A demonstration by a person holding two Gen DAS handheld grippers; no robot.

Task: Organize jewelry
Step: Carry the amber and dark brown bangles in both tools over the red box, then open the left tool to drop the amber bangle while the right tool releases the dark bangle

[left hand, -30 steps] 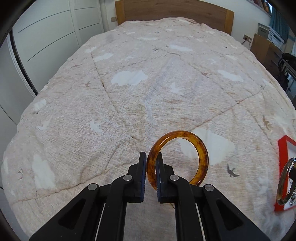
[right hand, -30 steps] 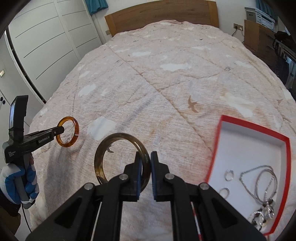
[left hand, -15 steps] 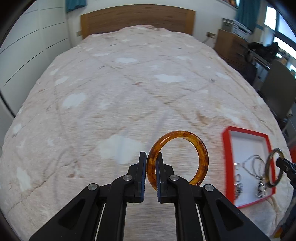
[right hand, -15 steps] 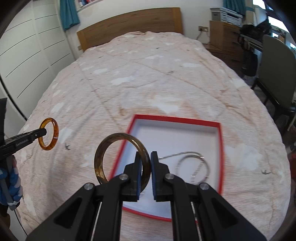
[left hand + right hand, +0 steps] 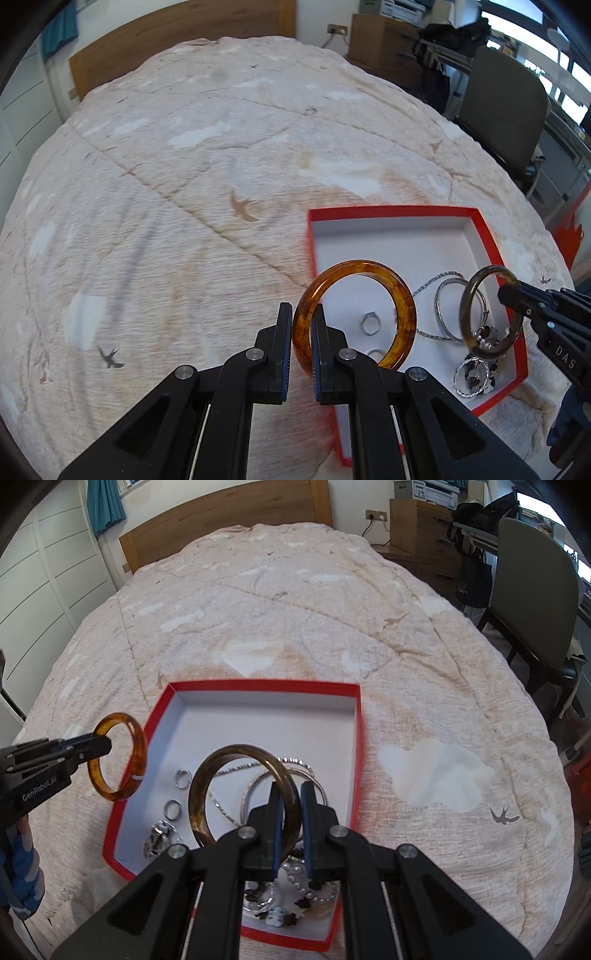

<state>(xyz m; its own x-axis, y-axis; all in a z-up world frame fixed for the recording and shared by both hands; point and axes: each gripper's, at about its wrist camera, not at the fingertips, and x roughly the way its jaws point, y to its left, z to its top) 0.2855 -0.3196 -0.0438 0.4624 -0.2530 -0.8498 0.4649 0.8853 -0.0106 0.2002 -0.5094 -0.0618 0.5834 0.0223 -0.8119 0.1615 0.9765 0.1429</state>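
Note:
My left gripper (image 5: 298, 328) is shut on an amber bangle (image 5: 400, 299) and holds it upright above the left edge of the red box (image 5: 388, 212). My right gripper (image 5: 290, 805) is shut on a dark brown bangle (image 5: 197, 794) and holds it over the box's (image 5: 264, 684) near half. The box has a white floor with silver rings (image 5: 182, 777), a chain, thin silver bangles (image 5: 255, 786) and beaded pieces (image 5: 295, 890). The amber bangle also shows at the left of the right wrist view (image 5: 138, 742), the brown one at the right of the left wrist view (image 5: 466, 295).
The box lies on a beige quilt (image 5: 295, 609) with cloud and bird prints covering a bed with a wooden headboard (image 5: 221, 513). A chair (image 5: 532, 590) and a wooden cabinet (image 5: 417, 520) stand to the right, white wardrobe doors (image 5: 48, 572) to the left.
Both grippers have swung toward the red box with their bangles still held. The box now sits under both grippers instead of off to the side.

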